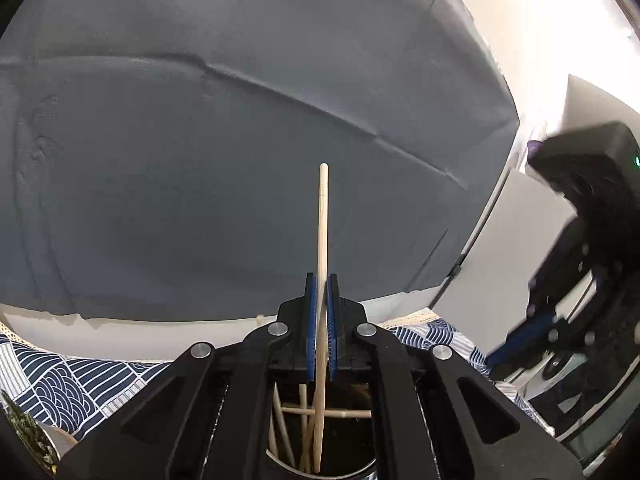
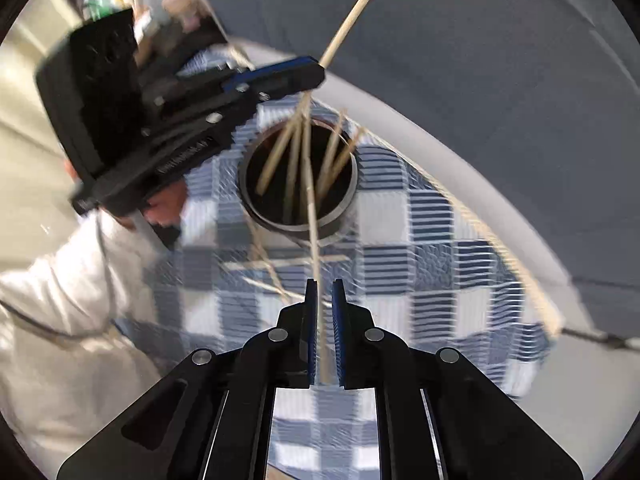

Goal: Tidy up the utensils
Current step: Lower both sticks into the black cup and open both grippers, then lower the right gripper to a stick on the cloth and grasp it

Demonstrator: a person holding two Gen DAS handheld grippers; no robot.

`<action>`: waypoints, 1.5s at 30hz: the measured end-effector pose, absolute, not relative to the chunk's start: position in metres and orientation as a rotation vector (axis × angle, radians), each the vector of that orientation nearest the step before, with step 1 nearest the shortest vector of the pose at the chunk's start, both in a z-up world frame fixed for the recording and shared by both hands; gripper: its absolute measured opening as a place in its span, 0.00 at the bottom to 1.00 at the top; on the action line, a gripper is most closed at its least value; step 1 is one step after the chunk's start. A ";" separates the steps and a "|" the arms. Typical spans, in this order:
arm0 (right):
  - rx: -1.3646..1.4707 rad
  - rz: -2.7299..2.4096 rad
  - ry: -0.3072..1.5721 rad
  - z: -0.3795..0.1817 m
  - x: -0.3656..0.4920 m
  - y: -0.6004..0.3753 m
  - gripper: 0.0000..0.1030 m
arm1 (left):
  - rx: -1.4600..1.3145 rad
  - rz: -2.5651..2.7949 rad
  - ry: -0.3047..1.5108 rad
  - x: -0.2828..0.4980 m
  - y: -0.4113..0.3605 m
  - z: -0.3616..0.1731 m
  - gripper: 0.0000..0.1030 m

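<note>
My left gripper [image 1: 321,280] is shut on a wooden chopstick [image 1: 322,220] and holds it upright over a round metal holder [image 1: 362,470] that has several chopsticks in it. In the right wrist view the left gripper [image 2: 316,70] shows above the holder [image 2: 340,212], its chopstick [image 2: 348,20] slanting up and right. My right gripper [image 2: 324,286] is shut on another chopstick [image 2: 313,220] whose far end reaches toward the holder's mouth. A few more chopsticks [image 2: 272,268] lie on the cloth in front of the holder.
A blue and white patterned cloth [image 2: 440,264] covers the table. A grey sheet [image 1: 240,140] hangs behind it. The person's white sleeve [image 2: 60,320] is at the left. My right gripper [image 1: 504,354] shows at the right edge of the left wrist view.
</note>
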State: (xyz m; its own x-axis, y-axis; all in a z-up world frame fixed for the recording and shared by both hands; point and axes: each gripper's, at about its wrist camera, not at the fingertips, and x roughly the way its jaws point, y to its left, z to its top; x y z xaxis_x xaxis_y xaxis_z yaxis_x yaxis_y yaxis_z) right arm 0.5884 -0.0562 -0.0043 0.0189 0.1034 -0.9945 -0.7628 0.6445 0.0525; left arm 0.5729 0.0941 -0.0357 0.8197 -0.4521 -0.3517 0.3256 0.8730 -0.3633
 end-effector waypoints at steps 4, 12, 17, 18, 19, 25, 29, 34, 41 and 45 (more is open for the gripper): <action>-0.693 0.735 1.415 -0.005 0.585 -0.046 0.07 | -0.284 -0.421 0.451 0.564 0.096 -0.044 0.05; -0.632 0.776 1.356 -0.011 0.588 -0.033 0.26 | -0.260 -0.385 0.445 0.552 0.106 -0.041 0.48; -0.618 0.757 1.319 -0.012 0.580 -0.042 0.48 | -0.290 -0.351 0.441 0.543 0.116 -0.035 0.68; -0.615 0.754 1.305 -0.013 0.577 -0.045 0.55 | -0.293 -0.337 0.449 0.541 0.117 -0.034 0.73; -0.614 0.753 1.293 -0.013 0.575 -0.048 0.61 | -0.290 -0.324 0.450 0.539 0.118 -0.034 0.78; -0.586 0.783 1.245 -0.020 0.565 -0.070 0.78 | -0.259 -0.232 0.484 0.522 0.120 -0.032 0.94; -0.580 0.806 1.236 -0.034 0.555 -0.084 0.80 | -0.217 -0.194 0.536 0.508 0.118 -0.036 0.94; -0.597 0.835 1.257 -0.073 0.538 -0.096 0.80 | -0.213 -0.151 0.591 0.489 0.118 -0.046 0.94; -0.694 0.837 1.378 -0.149 0.515 -0.115 0.74 | -0.184 -0.053 0.692 0.452 0.115 -0.078 0.94; -0.732 0.849 1.394 -0.187 0.501 -0.122 0.72 | -0.167 -0.004 0.791 0.438 0.110 -0.106 0.94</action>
State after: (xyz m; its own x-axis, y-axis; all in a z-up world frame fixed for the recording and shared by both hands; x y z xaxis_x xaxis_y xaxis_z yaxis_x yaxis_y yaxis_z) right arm 0.5011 -0.1221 -0.1866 -0.0126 0.0754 -0.9971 -0.8512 0.5225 0.0503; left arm 0.4381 0.1100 -0.1057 0.7036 -0.0659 -0.7075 -0.0589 0.9869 -0.1505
